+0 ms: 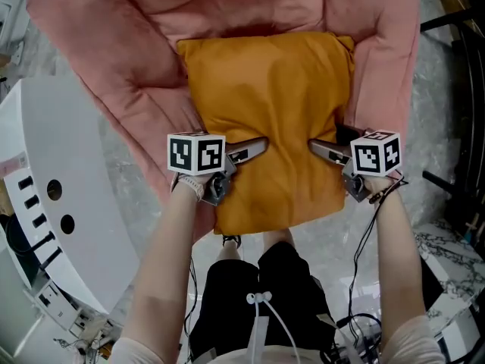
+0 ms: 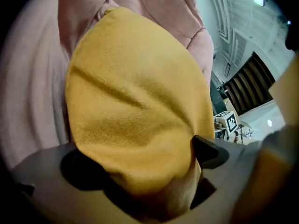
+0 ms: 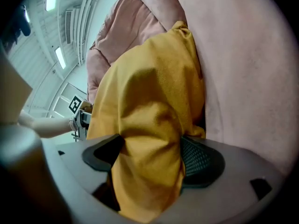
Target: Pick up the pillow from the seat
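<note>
A mustard-yellow pillow (image 1: 269, 120) lies on the pink padded seat (image 1: 129, 59), its near edge hanging toward me. My left gripper (image 1: 258, 146) is shut on the pillow's left edge, and in the left gripper view the yellow fabric (image 2: 140, 125) bulges between the two dark pads (image 2: 210, 150). My right gripper (image 1: 317, 148) is shut on the pillow's right edge. In the right gripper view a fold of the pillow (image 3: 147, 157) is pinched between the pads (image 3: 201, 160), with the seat cushion (image 3: 243, 69) on the right.
A white rounded unit (image 1: 61, 203) with dark holes stands close on the left. Dark metal legs (image 1: 455, 112) and a marble-topped surface (image 1: 447, 241) sit to the right. The person's legs (image 1: 265, 294) are just below the pillow's near edge.
</note>
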A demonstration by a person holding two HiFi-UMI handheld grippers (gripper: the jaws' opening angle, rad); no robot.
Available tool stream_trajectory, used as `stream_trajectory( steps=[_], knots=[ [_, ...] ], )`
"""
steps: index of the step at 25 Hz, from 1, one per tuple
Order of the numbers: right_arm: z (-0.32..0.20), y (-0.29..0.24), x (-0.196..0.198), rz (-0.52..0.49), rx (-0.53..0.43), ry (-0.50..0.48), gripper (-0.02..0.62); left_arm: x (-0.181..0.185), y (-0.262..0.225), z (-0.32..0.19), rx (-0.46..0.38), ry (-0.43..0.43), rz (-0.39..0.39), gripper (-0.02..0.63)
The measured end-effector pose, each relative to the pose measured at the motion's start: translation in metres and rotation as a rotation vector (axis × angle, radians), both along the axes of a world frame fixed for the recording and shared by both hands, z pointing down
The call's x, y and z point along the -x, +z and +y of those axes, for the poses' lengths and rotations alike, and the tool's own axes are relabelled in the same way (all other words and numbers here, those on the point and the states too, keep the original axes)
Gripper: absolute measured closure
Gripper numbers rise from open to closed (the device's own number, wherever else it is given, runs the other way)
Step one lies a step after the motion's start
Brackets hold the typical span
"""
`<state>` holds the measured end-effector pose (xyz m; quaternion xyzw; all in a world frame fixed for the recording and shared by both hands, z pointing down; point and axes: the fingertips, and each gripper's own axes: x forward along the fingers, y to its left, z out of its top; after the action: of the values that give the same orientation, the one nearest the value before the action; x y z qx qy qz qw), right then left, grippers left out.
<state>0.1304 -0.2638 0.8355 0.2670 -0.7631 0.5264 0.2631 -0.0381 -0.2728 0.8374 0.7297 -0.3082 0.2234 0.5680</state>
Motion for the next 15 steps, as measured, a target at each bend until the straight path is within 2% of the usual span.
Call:
stream_trajectory(
  steps=[5, 6, 7, 8, 10, 12, 15],
  knots=[
    [-0.003, 0.007, 0.004, -0.007, -0.016, 0.006, 0.2, -0.008, 0.01, -0.004, -0.019, -0.038, 0.006, 0.025],
    [-0.002, 0.007, 0.007, -0.006, -0.025, 0.003, 0.233, -0.007, 0.01, -0.004, -0.026, -0.041, -0.002, 0.026],
    [-0.002, 0.007, 0.009, -0.002, -0.038, -0.003, 0.306, -0.006, 0.01, -0.004, -0.036, -0.041, -0.014, 0.041],
    [-0.001, 0.005, 0.011, 0.009, -0.057, -0.012, 0.37, -0.005, 0.008, -0.004, -0.05, -0.038, -0.025, 0.106],
    [-0.001, -0.002, 0.01, 0.042, -0.109, -0.022, 0.445, -0.004, 0.0, -0.003, -0.085, -0.034, -0.036, 0.218],
    [0.001, -0.012, 0.008, 0.067, -0.161, -0.013, 0.475, -0.004, -0.011, -0.001, -0.119, -0.038, -0.032, 0.289],
    [0.005, -0.032, 0.007, 0.089, -0.231, 0.011, 0.497, -0.002, -0.032, 0.004, -0.17, -0.059, -0.013, 0.347]
  ],
)
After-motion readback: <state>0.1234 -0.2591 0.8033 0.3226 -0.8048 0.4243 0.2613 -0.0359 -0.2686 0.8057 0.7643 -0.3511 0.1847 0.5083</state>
